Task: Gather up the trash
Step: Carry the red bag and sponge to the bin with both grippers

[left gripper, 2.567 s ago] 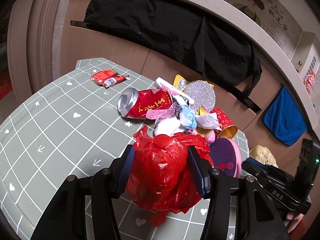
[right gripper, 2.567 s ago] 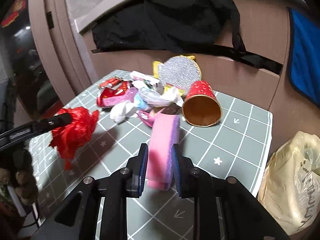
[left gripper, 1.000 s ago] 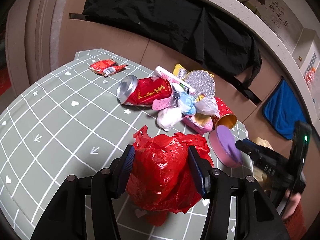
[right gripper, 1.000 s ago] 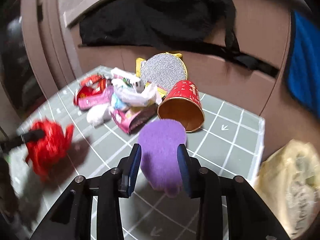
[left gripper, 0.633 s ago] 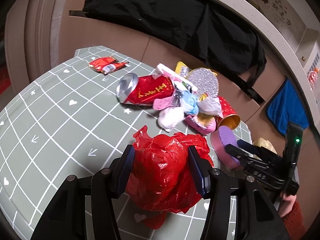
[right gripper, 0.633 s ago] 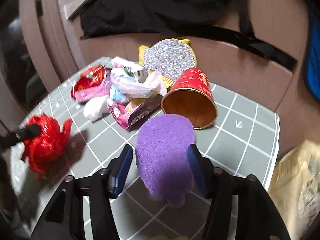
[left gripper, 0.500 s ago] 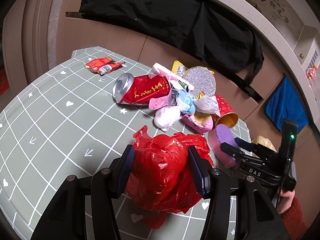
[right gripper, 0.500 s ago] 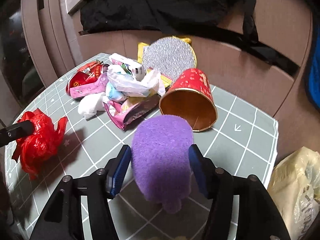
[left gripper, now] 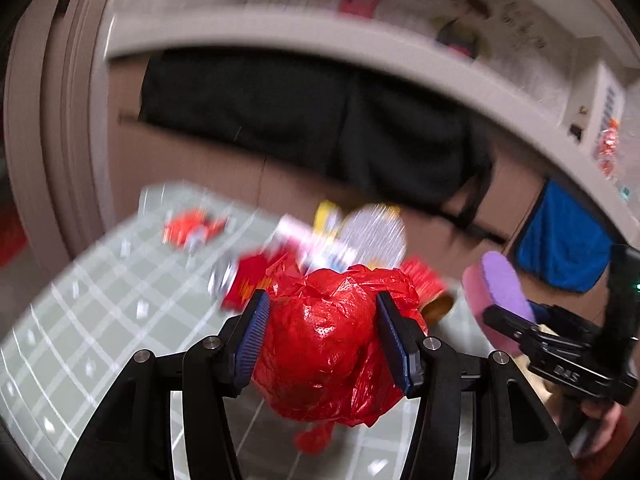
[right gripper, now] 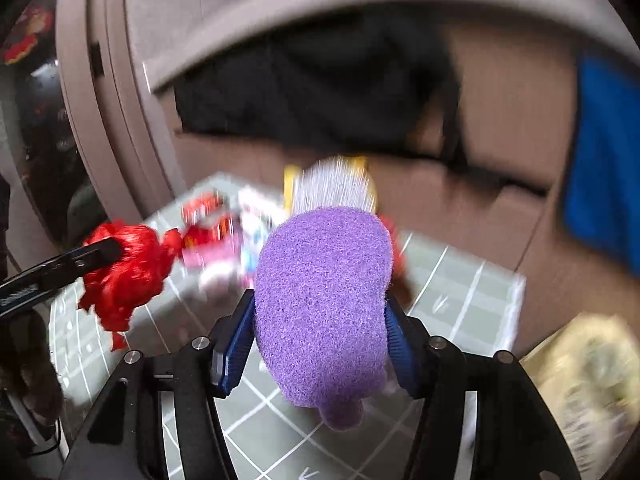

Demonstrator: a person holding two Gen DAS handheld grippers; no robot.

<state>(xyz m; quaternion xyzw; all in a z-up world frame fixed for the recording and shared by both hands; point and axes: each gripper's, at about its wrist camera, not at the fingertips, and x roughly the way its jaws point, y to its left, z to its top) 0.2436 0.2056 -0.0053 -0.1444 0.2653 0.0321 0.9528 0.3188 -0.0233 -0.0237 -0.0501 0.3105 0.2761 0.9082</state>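
My left gripper [left gripper: 322, 300] is shut on a crumpled red plastic bag [left gripper: 324, 344], held above the green checked table [left gripper: 100, 320]. My right gripper [right gripper: 319, 304] holds a purple and pink sponge [right gripper: 324, 280] off the table. Its jaws are closing, and both pads press the sponge's sides. In the left wrist view, the sponge [left gripper: 496, 292] hangs at the right. The right wrist view shows the red bag [right gripper: 124, 272] at the left. Behind lies a blurred trash pile: a red can [left gripper: 244, 284], a silver glitter disc [left gripper: 376, 232], a red paper cup [left gripper: 424, 280] and a red wrapper [left gripper: 192, 228].
A yellowish plastic bag [right gripper: 588, 380] sits off the table's right edge. A black cloth [left gripper: 320, 120] drapes over the brown bench back behind the table, with a blue cloth [left gripper: 560, 248] to its right. A person's hand [left gripper: 600, 420] holds the right gripper.
Both grippers have risen, and the pile now sits lower and blurred. The right jaws widened around the sponge, which has left the table. The red bag stays clamped.
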